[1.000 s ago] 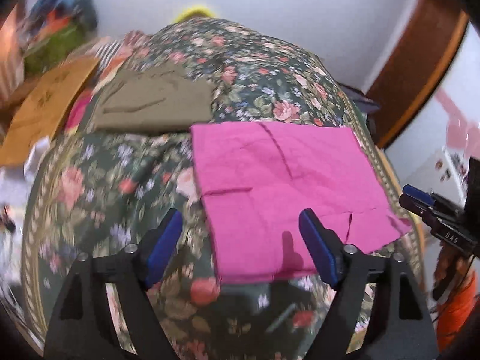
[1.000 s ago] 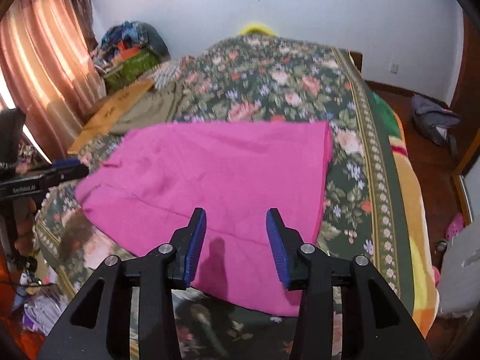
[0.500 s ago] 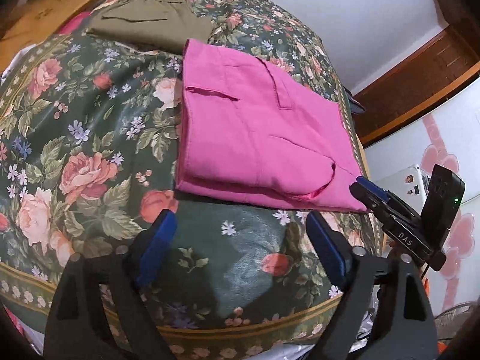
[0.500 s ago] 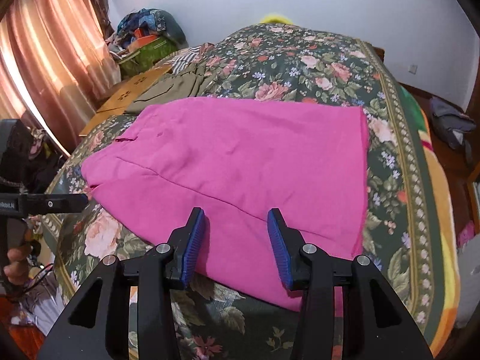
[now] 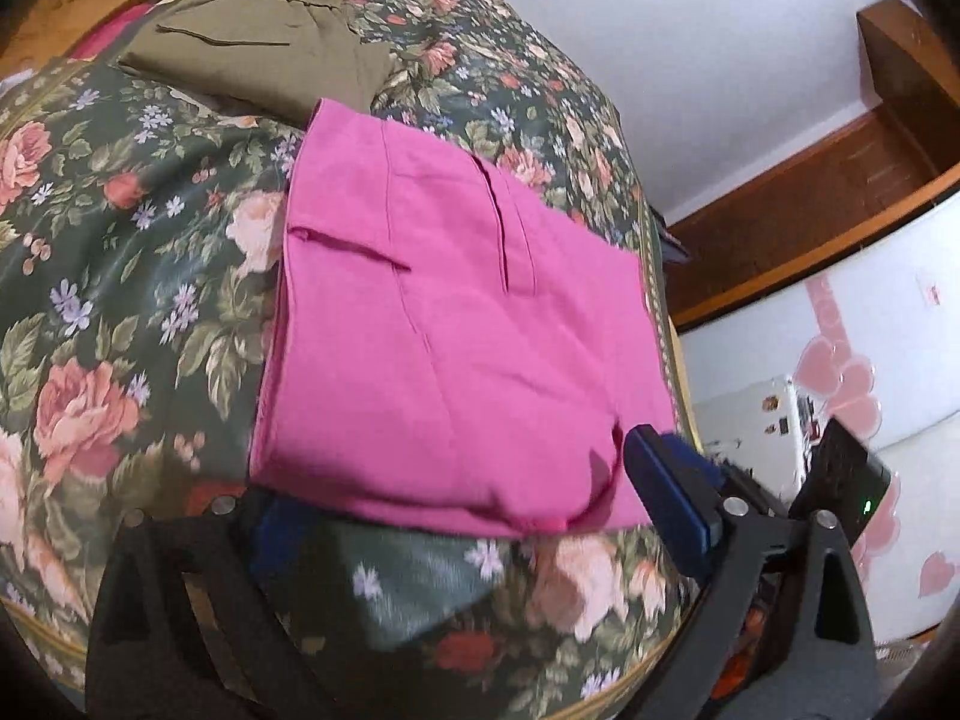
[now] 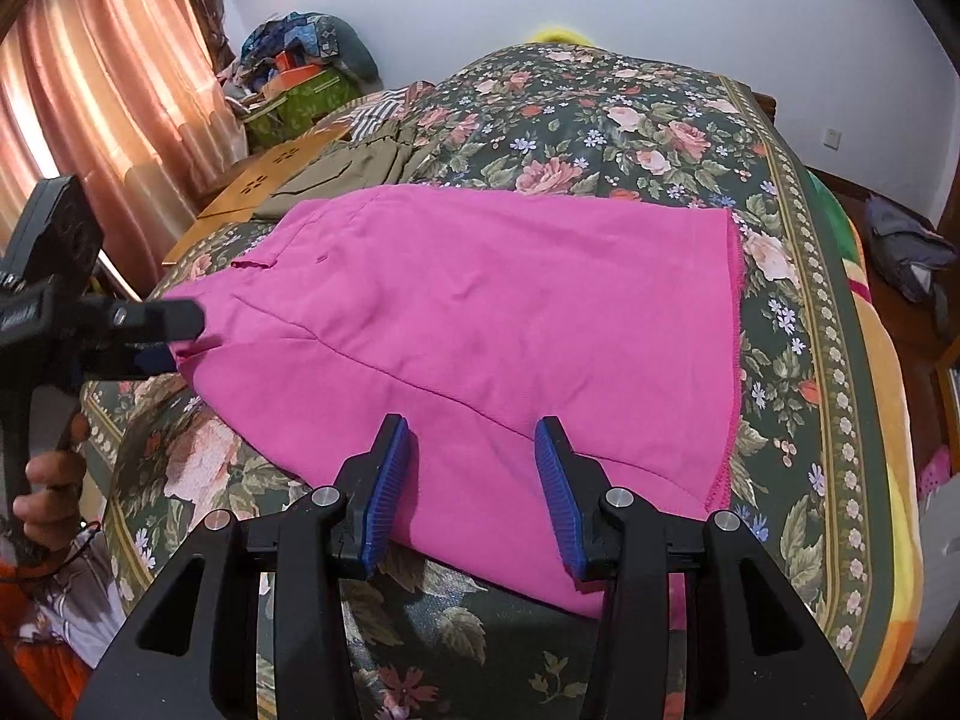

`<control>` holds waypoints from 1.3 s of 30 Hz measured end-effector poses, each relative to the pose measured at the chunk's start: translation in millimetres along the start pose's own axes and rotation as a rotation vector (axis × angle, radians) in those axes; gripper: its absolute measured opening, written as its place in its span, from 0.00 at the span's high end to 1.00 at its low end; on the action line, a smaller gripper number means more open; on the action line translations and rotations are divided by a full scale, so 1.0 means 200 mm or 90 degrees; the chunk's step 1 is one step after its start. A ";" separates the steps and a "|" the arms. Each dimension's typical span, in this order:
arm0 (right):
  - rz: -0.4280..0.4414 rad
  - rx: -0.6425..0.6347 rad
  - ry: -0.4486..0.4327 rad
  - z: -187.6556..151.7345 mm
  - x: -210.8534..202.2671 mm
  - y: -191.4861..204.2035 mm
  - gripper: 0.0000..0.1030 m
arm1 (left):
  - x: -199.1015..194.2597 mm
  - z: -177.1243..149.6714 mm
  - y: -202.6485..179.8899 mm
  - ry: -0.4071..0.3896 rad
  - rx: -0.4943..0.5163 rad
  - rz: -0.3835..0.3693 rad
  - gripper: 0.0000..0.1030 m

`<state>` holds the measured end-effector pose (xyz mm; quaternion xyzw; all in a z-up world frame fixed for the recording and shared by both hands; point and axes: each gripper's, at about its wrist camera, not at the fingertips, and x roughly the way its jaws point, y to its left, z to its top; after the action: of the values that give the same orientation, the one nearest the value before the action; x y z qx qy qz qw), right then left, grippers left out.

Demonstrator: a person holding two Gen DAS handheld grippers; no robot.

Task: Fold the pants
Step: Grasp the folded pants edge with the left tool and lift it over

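Note:
The pink pants point(image 5: 456, 348) lie flat on the flowered bedspread point(image 5: 120, 276), also seen in the right wrist view point(image 6: 492, 324). My left gripper point(image 5: 468, 516) is open and straddles the near waist edge of the pants; its left fingertip is hidden under the cloth edge. In the right wrist view the left gripper point(image 6: 174, 336) sits at the pants' left corner. My right gripper point(image 6: 474, 450) is open, fingers low over the pants' near side edge. It holds nothing.
Folded olive pants point(image 5: 258, 54) lie beyond the pink ones, also in the right view point(image 6: 354, 168). A wooden board point(image 6: 270, 180) and a clutter pile point(image 6: 300, 72) sit at the bed's far left. Curtains point(image 6: 90, 108) hang on the left.
My left gripper has moved forward and down until its fingers reach the pants' near edge. My right gripper has edged closer over the pants' near side. Both stay open.

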<state>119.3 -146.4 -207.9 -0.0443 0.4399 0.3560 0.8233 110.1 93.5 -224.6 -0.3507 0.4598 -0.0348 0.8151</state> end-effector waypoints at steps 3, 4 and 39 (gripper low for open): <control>0.004 0.002 0.000 0.00 0.00 0.00 0.60 | 0.01 0.03 -0.02 -0.006 0.012 0.026 0.19; 0.005 0.003 0.001 0.00 0.00 -0.01 0.60 | 0.02 0.04 -0.03 0.000 0.025 0.040 0.22; 0.103 -0.139 0.098 0.32 0.35 0.49 0.56 | -0.38 -0.12 -0.29 -0.186 0.338 0.233 0.77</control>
<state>126.9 -10.3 -199.2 -0.1255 0.4625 0.4625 0.7459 63.1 66.6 -141.7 -0.0397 0.3688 0.0442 0.9276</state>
